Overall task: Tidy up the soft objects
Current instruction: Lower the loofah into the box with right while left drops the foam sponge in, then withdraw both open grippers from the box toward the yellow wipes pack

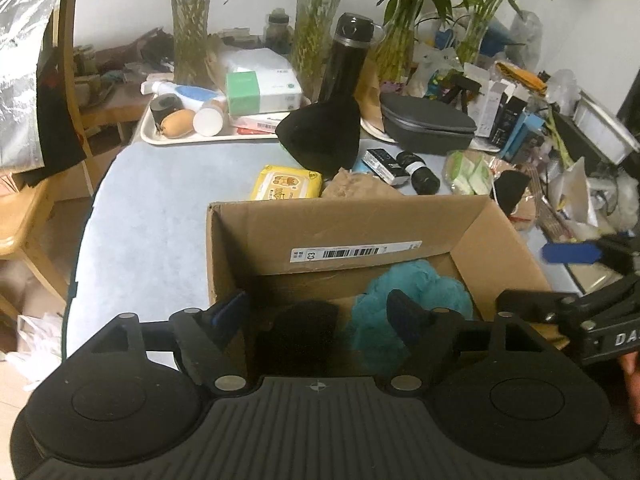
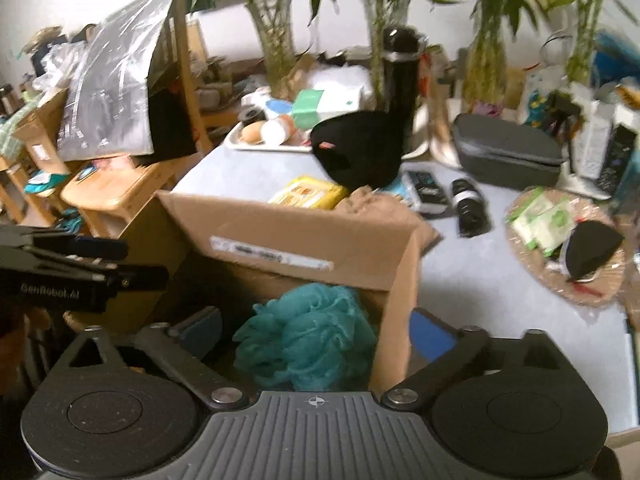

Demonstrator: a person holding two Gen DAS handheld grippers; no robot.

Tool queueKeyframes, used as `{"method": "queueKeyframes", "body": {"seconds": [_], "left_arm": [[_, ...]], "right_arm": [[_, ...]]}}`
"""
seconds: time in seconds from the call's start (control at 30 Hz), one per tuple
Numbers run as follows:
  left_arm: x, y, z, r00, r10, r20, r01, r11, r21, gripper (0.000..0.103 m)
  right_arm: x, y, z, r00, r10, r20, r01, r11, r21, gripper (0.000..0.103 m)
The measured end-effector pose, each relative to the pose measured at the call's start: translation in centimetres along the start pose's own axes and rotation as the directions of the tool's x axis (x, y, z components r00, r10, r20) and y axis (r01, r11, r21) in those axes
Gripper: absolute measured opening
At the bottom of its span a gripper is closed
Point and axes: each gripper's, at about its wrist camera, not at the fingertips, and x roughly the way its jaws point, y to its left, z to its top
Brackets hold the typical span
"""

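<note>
An open cardboard box [image 1: 348, 220] [image 2: 288, 224] stands on the blue-grey table. A teal mesh bath pouf [image 1: 416, 296] [image 2: 308, 332] lies in it, with a dark soft item [image 1: 298, 330] at its left. My left gripper [image 1: 318, 312] hangs open over the box; the dark item lies below the gap between its fingers, and neither pad touches it. My right gripper [image 2: 316, 332] stands wide open astride the pouf and touches nothing; its right finger [image 2: 434, 336] is outside the box wall. A black cap [image 1: 324, 136] [image 2: 360, 152] lies behind the box.
Behind the box lie a yellow wipes pack [image 1: 286, 182], a tray [image 1: 160, 140] of bottles, a black flask [image 1: 346, 56], a grey case [image 1: 428, 122] and glass vases of bamboo. A woven mat [image 2: 532, 268] carries packets and a black cloth. Wooden chairs stand at the left.
</note>
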Motion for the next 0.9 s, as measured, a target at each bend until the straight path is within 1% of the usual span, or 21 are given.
{"method": "queueKeyframes", "body": {"seconds": [0.13, 0.3, 0.5, 0.67, 0.77, 0.9], "left_arm": [[-1.1, -0.7, 0.3, 0.999, 0.025, 0.03, -0.026, 0.999, 0.025, 0.077], [-2.6, -1.2, 0.6, 0.995, 0.052, 0.089, -0.057, 0.997, 0.056, 0.077], [-3.9, -1.4, 0.9, 0.99, 0.063, 0.125, -0.073, 0.994, 0.078, 0.077], [-4.8, -1.7, 1.0, 0.982, 0.092, 0.162, -0.107, 0.991, 0.082, 0.077], [-5.4, -1.7, 1.1, 0.975, 0.118, 0.19, -0.132, 0.989, 0.066, 0.077], [-5.8, -1.7, 1.3, 0.969, 0.124, 0.212, -0.14, 0.988, 0.064, 0.077]], "right_arm": [[-1.0, 0.5, 0.2, 0.997, -0.075, 0.028, 0.076, 0.997, -0.013, 0.103], [-2.2, 1.2, 0.4, 0.989, -0.142, 0.048, 0.144, 0.989, -0.036, 0.103], [-3.5, 1.3, 0.8, 0.975, -0.216, 0.06, 0.217, 0.976, -0.015, 0.103], [-4.2, 1.4, 1.2, 0.967, -0.244, 0.074, 0.244, 0.97, 0.007, 0.103], [-4.7, 1.5, 1.4, 0.96, -0.261, 0.104, 0.261, 0.965, 0.019, 0.103], [-5.3, 1.7, 1.9, 0.954, -0.27, 0.13, 0.268, 0.963, 0.028, 0.103]]}}
